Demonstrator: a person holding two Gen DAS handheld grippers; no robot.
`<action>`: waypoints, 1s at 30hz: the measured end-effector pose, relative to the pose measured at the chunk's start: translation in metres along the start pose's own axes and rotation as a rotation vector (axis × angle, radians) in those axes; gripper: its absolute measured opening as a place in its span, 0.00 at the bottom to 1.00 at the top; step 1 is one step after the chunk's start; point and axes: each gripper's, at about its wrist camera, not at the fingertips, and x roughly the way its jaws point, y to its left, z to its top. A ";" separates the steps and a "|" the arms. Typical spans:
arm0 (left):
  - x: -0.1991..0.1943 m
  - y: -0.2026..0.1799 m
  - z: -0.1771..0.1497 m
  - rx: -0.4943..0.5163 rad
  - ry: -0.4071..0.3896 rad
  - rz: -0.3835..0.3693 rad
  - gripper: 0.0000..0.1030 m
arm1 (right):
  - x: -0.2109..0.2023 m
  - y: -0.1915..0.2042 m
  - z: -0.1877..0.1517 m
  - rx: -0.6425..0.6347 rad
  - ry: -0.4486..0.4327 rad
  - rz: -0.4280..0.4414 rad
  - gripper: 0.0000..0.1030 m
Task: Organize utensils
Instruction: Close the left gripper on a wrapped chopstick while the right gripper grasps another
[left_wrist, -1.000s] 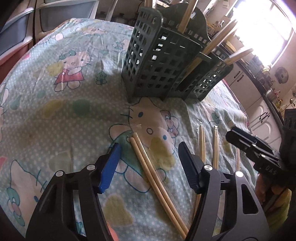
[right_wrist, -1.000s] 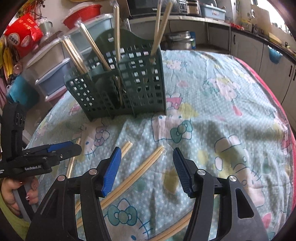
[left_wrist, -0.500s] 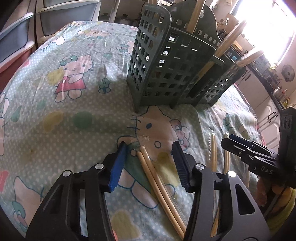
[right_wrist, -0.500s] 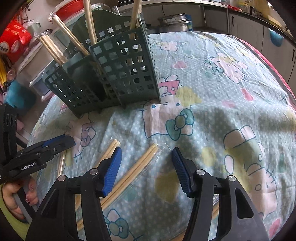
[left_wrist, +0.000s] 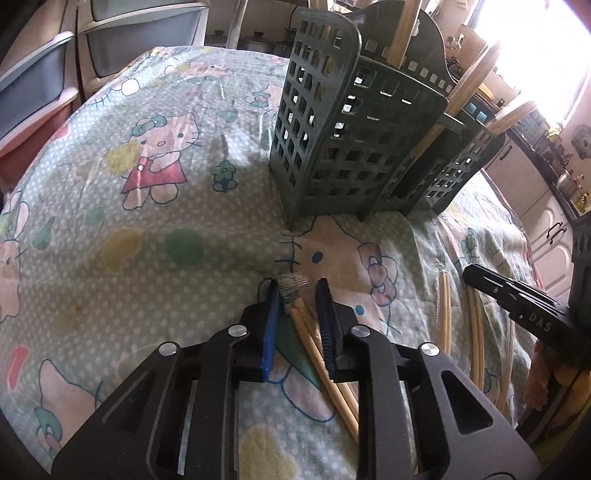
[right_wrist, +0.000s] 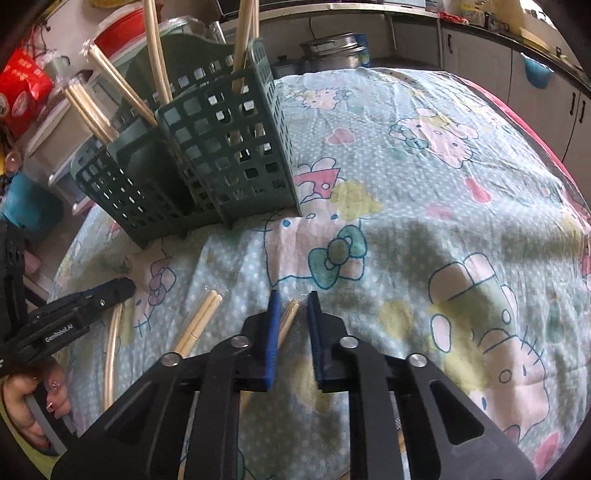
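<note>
A dark green lattice utensil holder (left_wrist: 354, 147) stands on the Hello Kitty cloth and holds several wrapped chopstick pairs; it also shows in the right wrist view (right_wrist: 207, 162). My left gripper (left_wrist: 297, 291) has its jaws narrowed around the tip of a wrapped chopstick pair (left_wrist: 317, 339) lying on the cloth. My right gripper (right_wrist: 293, 301) has its jaws narrowed around the end of another wrapped pair (right_wrist: 288, 317). Neither pair is lifted off the cloth.
More wrapped chopstick pairs lie on the cloth (left_wrist: 445, 310) (right_wrist: 199, 325) (right_wrist: 112, 354). Grey storage drawers (left_wrist: 44, 74) stand beyond the table's left edge. Kitchen cabinets (right_wrist: 480, 48) and pots (right_wrist: 328, 48) are behind. The other gripper shows at each view's side (left_wrist: 517, 306) (right_wrist: 74, 314).
Both grippers have moved forward and down to the cloth, and both pairs of jaws have narrowed from wide open to close around chopstick ends.
</note>
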 end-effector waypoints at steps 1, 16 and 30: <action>-0.001 0.002 0.000 -0.007 0.001 -0.010 0.11 | -0.002 0.000 0.000 0.000 -0.007 0.002 0.12; -0.044 -0.008 0.010 -0.008 -0.096 -0.096 0.04 | -0.064 0.013 0.000 -0.028 -0.167 0.051 0.08; -0.073 -0.013 0.011 0.011 -0.148 -0.112 0.04 | -0.094 0.036 0.003 -0.080 -0.239 0.077 0.08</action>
